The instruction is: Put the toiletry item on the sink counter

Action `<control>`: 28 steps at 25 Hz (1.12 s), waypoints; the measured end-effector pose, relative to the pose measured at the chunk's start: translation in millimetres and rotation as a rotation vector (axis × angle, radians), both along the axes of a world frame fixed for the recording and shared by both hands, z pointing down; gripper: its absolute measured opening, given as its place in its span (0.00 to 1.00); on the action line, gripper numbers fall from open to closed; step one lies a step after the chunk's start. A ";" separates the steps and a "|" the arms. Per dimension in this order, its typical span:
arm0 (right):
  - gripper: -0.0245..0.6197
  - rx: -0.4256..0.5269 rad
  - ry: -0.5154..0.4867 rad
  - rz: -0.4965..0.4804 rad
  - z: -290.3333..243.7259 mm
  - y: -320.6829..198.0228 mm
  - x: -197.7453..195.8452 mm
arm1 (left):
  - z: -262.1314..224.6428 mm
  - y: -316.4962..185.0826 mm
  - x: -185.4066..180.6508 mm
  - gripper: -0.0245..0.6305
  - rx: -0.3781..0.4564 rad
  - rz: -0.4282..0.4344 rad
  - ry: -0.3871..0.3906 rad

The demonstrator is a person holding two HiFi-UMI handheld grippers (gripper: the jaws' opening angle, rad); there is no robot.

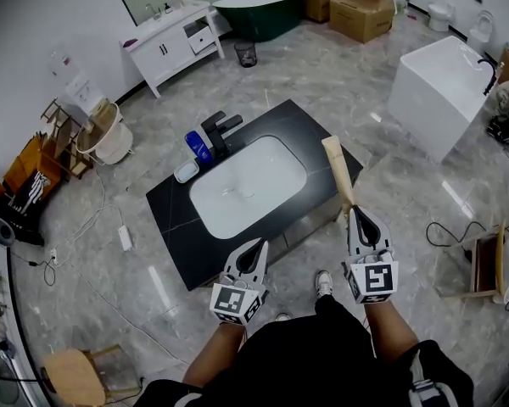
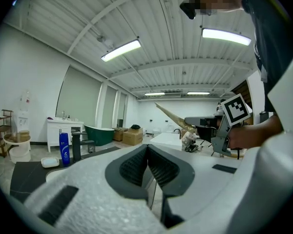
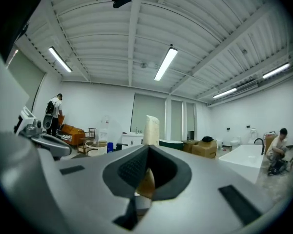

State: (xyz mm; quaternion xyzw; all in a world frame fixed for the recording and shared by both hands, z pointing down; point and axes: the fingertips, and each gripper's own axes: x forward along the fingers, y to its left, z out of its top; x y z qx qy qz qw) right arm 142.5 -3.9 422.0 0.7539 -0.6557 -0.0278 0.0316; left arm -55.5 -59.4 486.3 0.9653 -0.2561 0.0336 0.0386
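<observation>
The beige tube (image 1: 339, 170) is in my right tool (image 1: 356, 214), pinched at its narrow lower end with the jaws closed tight on it; from there it rises toward 12 o'clock, widening to a flat top. In the head view the tube lies across the edge of the black desk (image 1: 174, 219), at about 3 o'clock from the white basin (image 1: 246, 185); it is held in the air and does not rest on anything. In the right gripper view the tube stands upright straight ahead, its base wedged between the dark pads.

My left tool (image 1: 256, 248) hangs at about 6 o'clock from the basin, just off the near edge of the desk and over the grey floor (image 1: 390, 185); its jaws are closed together with nothing between them.

On the desk, a black faucet (image 1: 216, 132) stands at about 11 o'clock from the basin; a blue bottle (image 1: 198, 147) stands upright just beside it on the 9 o'clock side; a small pale soap dish (image 1: 186, 171) sits near the bottle, at about 7 o'clock from it. All three are well apart from the tube.
</observation>
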 end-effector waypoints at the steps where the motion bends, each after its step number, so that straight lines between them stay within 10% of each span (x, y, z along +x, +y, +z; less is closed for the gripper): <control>1: 0.05 -0.008 -0.001 -0.012 1.9 -9.5 4.9 | 0.5 -6.7 4.3 0.05 -0.003 -0.013 -0.001; 28: 0.05 -0.140 -0.006 -0.298 56.7 -194.0 94.3 | 24.5 -94.2 75.2 0.05 -0.090 -0.331 -0.039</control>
